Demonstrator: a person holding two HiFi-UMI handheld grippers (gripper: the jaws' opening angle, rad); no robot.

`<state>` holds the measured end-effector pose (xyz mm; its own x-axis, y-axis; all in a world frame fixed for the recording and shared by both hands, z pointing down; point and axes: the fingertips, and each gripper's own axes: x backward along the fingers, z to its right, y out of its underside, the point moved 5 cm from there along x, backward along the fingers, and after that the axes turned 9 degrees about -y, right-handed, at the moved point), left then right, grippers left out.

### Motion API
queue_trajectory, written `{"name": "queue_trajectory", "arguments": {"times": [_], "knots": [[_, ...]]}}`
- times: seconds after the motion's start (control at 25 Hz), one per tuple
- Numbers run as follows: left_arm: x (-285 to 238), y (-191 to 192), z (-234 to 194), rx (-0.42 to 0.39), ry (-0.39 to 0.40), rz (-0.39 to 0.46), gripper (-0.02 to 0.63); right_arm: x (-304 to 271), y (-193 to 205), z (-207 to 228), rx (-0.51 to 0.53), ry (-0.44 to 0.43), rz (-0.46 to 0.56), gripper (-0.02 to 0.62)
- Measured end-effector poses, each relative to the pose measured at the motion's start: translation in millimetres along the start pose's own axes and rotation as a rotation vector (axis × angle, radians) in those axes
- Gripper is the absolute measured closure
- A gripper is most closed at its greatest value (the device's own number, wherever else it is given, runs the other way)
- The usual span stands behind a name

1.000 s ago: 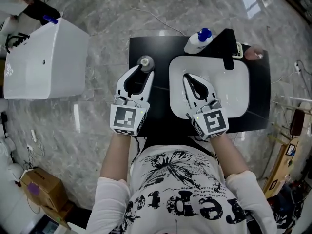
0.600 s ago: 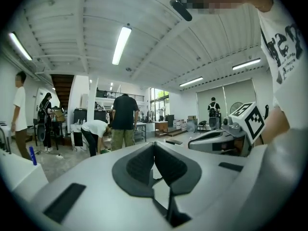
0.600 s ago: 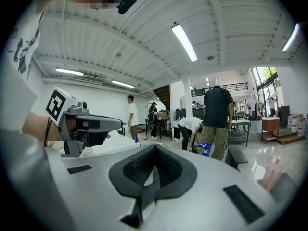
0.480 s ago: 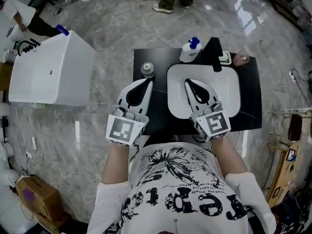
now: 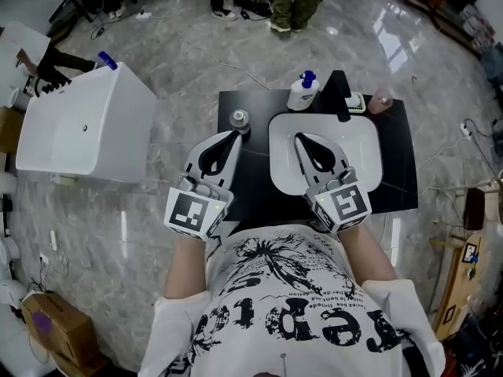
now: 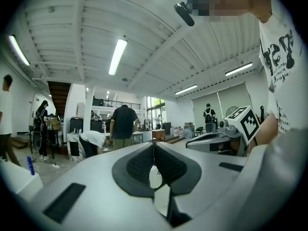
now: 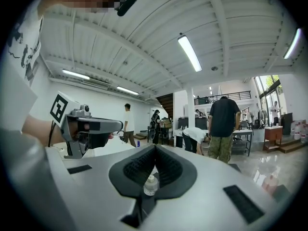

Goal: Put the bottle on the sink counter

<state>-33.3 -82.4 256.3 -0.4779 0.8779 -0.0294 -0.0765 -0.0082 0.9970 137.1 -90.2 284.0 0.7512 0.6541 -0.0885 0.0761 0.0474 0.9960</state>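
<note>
Hovering left hand-held gripper (image 5: 234, 135), jaws together, empty

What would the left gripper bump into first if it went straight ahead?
Probably the small bottle with the grey cap, just ahead of the left gripper on the black counter. The gripper points level, though, so it might pass over it.

Black counter (image 5: 397, 175) stood on grey marble floor (image 5: 157, 210). White sink basin (image 5: 365, 144) sat in its top, toward the right. Small grey-capped bottle (image 5: 239, 119) stood upright at back left, just beside the basin. Along the back edge: white blue-capped bottle (image 5: 302, 93), black faucet (image 5: 339, 94), small pale item (image 5: 356, 102), pinkish round thing (image 5: 381, 100).
</note>
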Motion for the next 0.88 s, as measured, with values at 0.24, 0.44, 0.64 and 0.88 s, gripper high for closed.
{"name": "queue_trajectory", "arguments": {"times": [0.24,0.44,0.64,0.88], "knots": [[6.8,1.3,-4.6,0.019,-0.002,0.009,0.591,0.7,-3.2,-8.9,0.012,0.005,-0.003,0.581],[0.3,3.0,-2.9,0.025,0.001,0.01,0.591,3.0,-3.2,-4.3,0.012,0.012,0.005,0.582],[-1.9,0.8,0.7,0.031,0.006,0.011,0.591,6.9,-6.8,0.0,0.033,0.021,0.014,0.583],[-4.0,0.1,1.2,0.036,0.007,0.01,0.591,8.4,-8.3,3.3,0.037,0.036,0.018,0.581]]}}
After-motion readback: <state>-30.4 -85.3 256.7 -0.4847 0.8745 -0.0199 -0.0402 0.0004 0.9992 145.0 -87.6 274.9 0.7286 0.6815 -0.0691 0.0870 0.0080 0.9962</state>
